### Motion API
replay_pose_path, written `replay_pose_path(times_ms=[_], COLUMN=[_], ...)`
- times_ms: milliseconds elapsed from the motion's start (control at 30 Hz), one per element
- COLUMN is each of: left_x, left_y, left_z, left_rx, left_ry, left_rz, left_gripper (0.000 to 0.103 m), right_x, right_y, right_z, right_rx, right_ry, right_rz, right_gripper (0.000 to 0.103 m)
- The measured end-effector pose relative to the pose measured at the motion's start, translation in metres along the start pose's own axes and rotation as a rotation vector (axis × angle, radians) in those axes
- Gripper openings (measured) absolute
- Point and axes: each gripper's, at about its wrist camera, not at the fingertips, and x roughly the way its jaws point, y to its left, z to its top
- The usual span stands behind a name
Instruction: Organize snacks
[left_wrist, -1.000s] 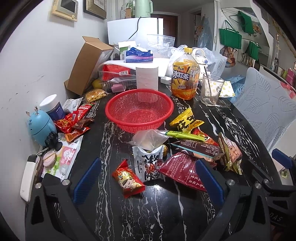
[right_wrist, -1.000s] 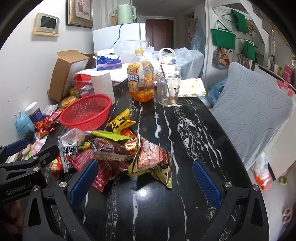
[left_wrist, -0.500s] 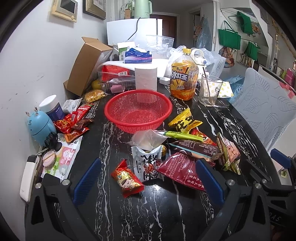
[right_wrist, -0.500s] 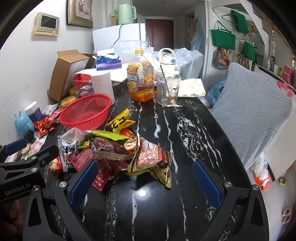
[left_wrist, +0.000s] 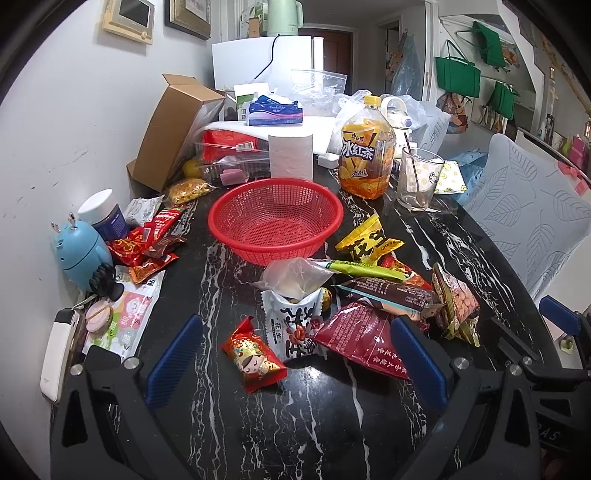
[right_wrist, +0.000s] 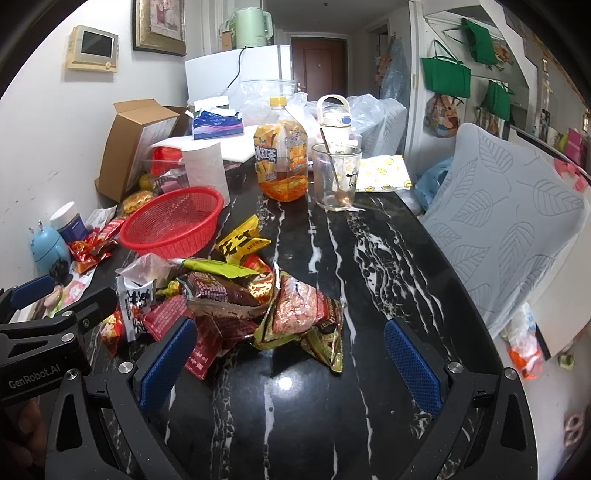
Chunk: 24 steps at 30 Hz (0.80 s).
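An empty red mesh basket (left_wrist: 275, 218) (right_wrist: 173, 225) stands on the black marble table (left_wrist: 314, 417). In front of it lies a heap of snack packets: a small red packet with a cartoon face (left_wrist: 253, 356), a white peanut bag (left_wrist: 293, 321), a dark red bag (left_wrist: 364, 338), a brown bar (left_wrist: 388, 297), a yellow packet (left_wrist: 367, 243) and a gold-edged nut bag (right_wrist: 303, 314). My left gripper (left_wrist: 295, 360) is open just short of the heap, the cartoon packet between its blue pads. My right gripper (right_wrist: 288, 363) is open and empty before the nut bag.
More red snack packets (left_wrist: 147, 243) lie at the left by a blue gadget (left_wrist: 79, 254) and a white jar (left_wrist: 101, 214). Behind the basket stand a paper roll (left_wrist: 290, 155), an iced-tea bottle (left_wrist: 365, 158), a glass (left_wrist: 419, 179) and a cardboard box (left_wrist: 173, 129). A grey chair (right_wrist: 513, 221) flanks the right edge.
Both views have shifted only slightly; the left gripper has drifted a little. The packets and the basket lie as before, and both grippers stay open.
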Motion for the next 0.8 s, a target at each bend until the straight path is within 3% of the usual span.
replay_pose_path(times_ms=[800], left_x=[-0.009], left_y=[0.012], left_z=[-0.006], left_rx=[-0.005], left_ry=[-0.005], left_rz=[0.023], left_gripper=[0.103], right_x=[-0.005], right_y=[0.007], right_z=[-0.001], right_rx=[-0.015], right_ry=[-0.008], right_rz=[0.034], right_gripper=[0.103])
